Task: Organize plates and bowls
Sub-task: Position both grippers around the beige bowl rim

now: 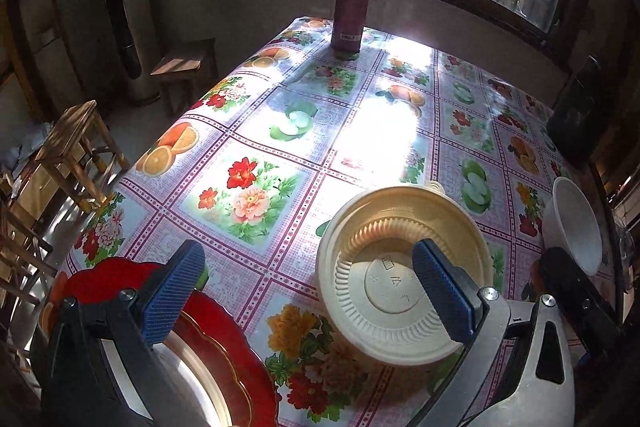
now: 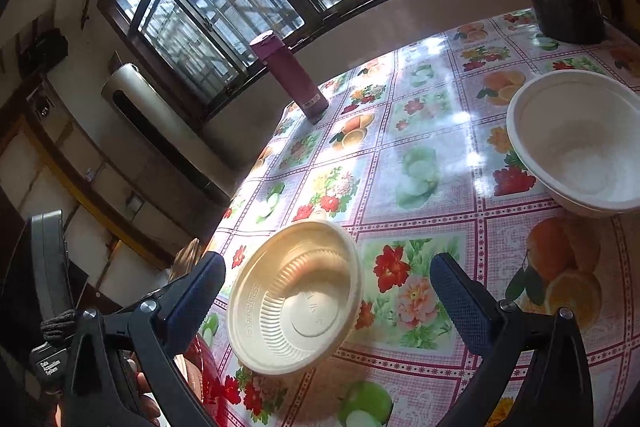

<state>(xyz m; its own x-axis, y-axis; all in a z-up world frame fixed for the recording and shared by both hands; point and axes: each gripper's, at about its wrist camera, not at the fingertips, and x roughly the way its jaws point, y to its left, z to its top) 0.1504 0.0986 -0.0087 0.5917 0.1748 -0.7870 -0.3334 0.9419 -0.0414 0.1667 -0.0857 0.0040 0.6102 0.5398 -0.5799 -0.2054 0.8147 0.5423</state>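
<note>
beige bowl [image 1: 400,279] sitting on floral tabletop [image 1: 280,131] | left gripper [image 1: 312,291] fingers gaping, empty | right gripper [image 2: 328,291] fingers spread, gripping nothing

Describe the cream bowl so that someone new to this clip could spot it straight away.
Start from the table with the fruit-and-flower tablecloth under the barred window. The cream bowl sits at the near end, between a red plate to its left and a white bowl to its right. Unlike the smooth white bowl, it is yellowish, with a ring of fine ribs around a flat embossed base.
</note>
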